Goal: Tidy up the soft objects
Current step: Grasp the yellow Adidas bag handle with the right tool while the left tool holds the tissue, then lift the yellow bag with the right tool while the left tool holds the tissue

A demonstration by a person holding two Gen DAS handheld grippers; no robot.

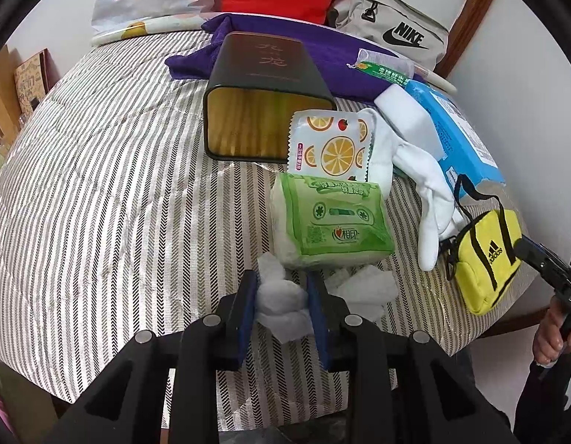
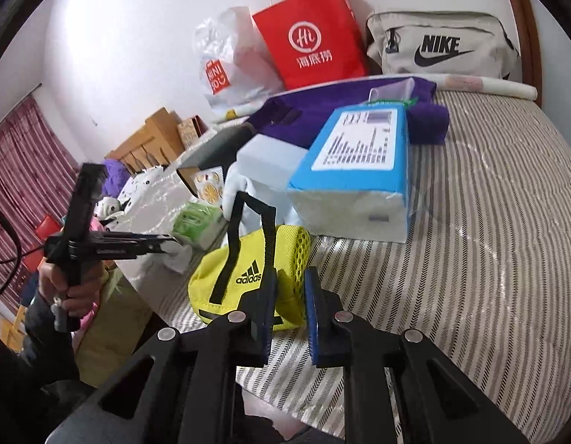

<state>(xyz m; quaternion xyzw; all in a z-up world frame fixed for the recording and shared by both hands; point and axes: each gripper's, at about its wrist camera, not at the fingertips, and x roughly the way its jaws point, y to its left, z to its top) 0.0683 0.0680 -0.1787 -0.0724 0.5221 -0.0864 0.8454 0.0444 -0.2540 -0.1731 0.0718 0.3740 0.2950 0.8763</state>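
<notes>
My left gripper [image 1: 281, 296] is shut on a crumpled white tissue [image 1: 278, 292] near the front edge of the striped bed cover [image 1: 119, 185]. More crumpled tissue [image 1: 363, 285] lies just right of it. A green tissue pack [image 1: 333, 222] sits right beyond, with a lemon-print packet [image 1: 330, 140] and a white glove [image 1: 426, 185] behind it. My right gripper [image 2: 289, 296] is shut on the near corner of the yellow Adidas pouch [image 2: 248, 277], whose black strap stands up. In the left wrist view the right gripper [image 1: 522, 246] meets the pouch [image 1: 485, 255] at its right side.
A black tin box [image 1: 263, 100] lies open-end forward on a purple towel [image 1: 341, 59]. A blue tissue pack [image 2: 356, 170] rests behind the pouch. A red paper bag [image 2: 315, 33], a Miniso plastic bag [image 2: 226, 63] and a beige Nike bag [image 2: 441, 44] line the wall. A person's hand [image 2: 74, 288] holds the left gripper [image 2: 174, 240].
</notes>
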